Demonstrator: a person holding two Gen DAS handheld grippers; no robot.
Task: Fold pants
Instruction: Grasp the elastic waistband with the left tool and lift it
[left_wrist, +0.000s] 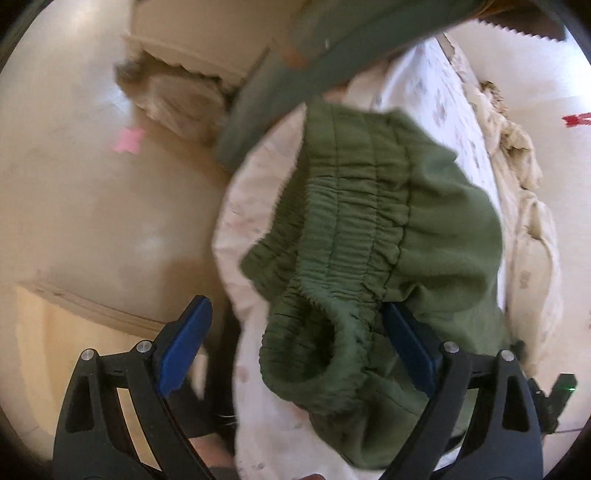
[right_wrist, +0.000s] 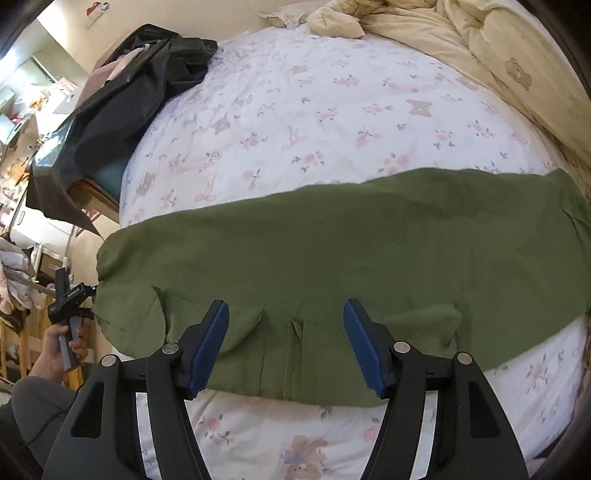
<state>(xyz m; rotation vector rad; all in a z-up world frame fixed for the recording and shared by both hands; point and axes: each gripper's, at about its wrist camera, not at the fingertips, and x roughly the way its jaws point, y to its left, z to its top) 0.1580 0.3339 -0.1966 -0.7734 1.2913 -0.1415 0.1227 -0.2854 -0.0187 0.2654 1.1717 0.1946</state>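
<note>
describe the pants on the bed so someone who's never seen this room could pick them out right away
Find the bed sheet, white with small pink flowers and bears. Across its near part, just ahead of the right gripper, lie the green pants as one long flat band. They are the only plain olive cloth there, unlike the cream quilt at the far side and the black garment off the left edge.
</note>
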